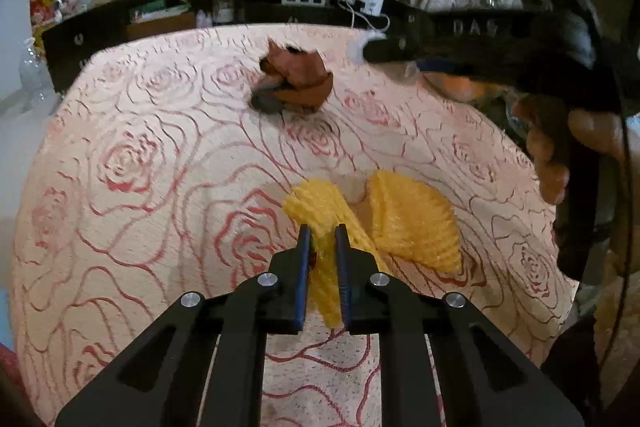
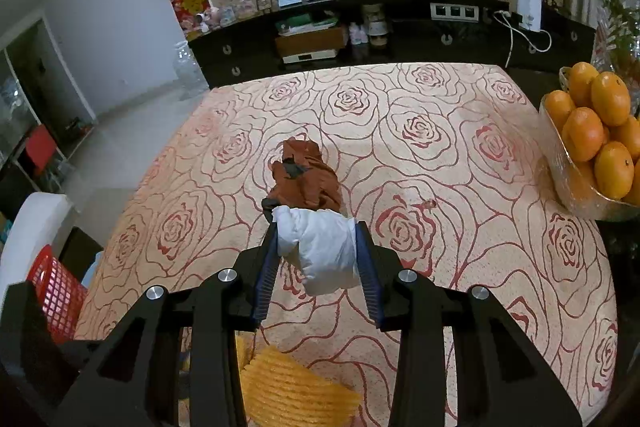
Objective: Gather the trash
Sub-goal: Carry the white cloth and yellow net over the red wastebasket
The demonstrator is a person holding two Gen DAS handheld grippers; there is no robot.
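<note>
left gripper (image 1: 323, 227) is pinched nearly closed on a yellow foam net (image 1: 320, 215) lying on the rose-patterned counter (image 1: 160, 155); a brown crumpled wrapper (image 1: 298, 79) sits farther back. right gripper (image 2: 318, 225) clamps a white crumpled paper wad (image 2: 320, 251) above the counter, near a bowl of oranges (image 2: 596, 135).

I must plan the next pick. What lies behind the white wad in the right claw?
Behind the white wad, on the cloth, lies a crumpled brown wrapper with a dark patch. The wad covers its near edge, so whether they touch cannot be seen.
</note>
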